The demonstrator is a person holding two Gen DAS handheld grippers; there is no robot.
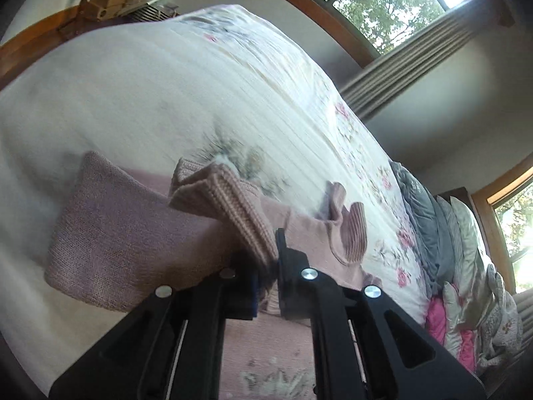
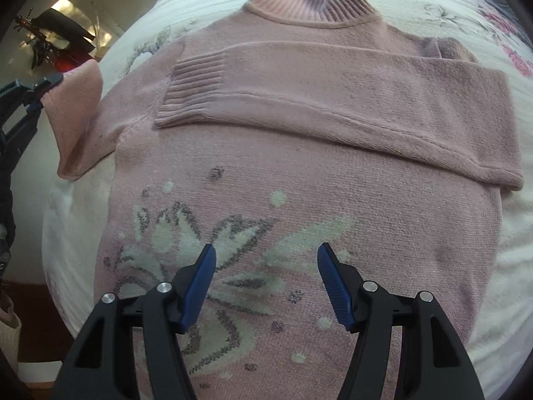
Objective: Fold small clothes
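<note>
Pink knitwear, a small sweater, is spread flat on a bed covered by a white floral quilt. One sleeve is folded across the chest below the ribbed collar, its ribbed cuff resting on the body. A pale flower pattern is knitted into the front. The right gripper is held released above that pattern, blue pads well apart and nothing between them. The left gripper is clenched on the other sleeve's cuff, which is lifted off the bed. Pillows are stacked at the head of the bed.
</note>
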